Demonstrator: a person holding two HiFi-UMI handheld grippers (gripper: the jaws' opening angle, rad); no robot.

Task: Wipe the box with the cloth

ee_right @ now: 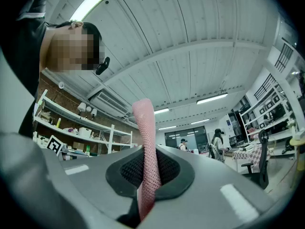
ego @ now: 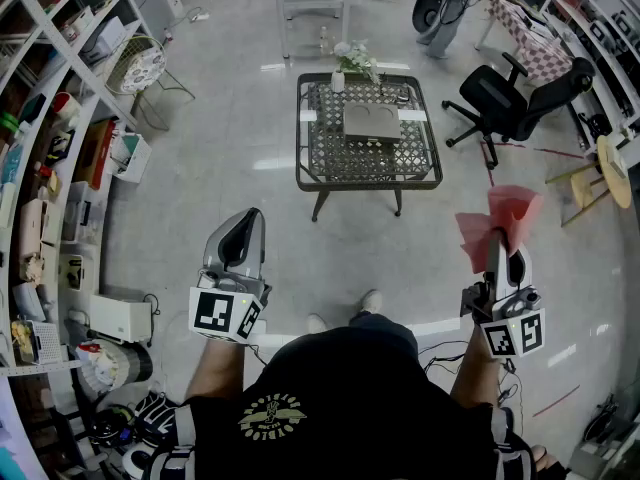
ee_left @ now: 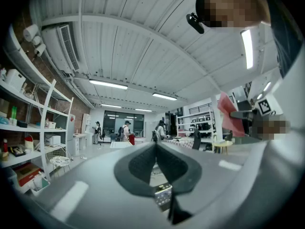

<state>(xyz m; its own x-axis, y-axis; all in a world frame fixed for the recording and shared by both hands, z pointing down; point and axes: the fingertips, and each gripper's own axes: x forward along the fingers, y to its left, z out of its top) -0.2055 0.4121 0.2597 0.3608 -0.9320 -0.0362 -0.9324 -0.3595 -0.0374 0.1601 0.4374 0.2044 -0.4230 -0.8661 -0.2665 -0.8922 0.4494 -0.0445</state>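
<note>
While box [ego: 371, 123] lies well ahead on desk [ego: 330, 163], about midway between both hands | right gripper [ego: 497, 246]: fingers pinch cloth [ego: 500, 218] | left gripper [ego: 247, 220]: fingers pressed together, empty

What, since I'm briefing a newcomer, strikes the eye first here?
The pink cloth stands out, clamped in the right gripper at the head view's right. The left gripper, at the left, is shut and empty. Ahead stands a dark mesh table with the grey box on it.
</note>
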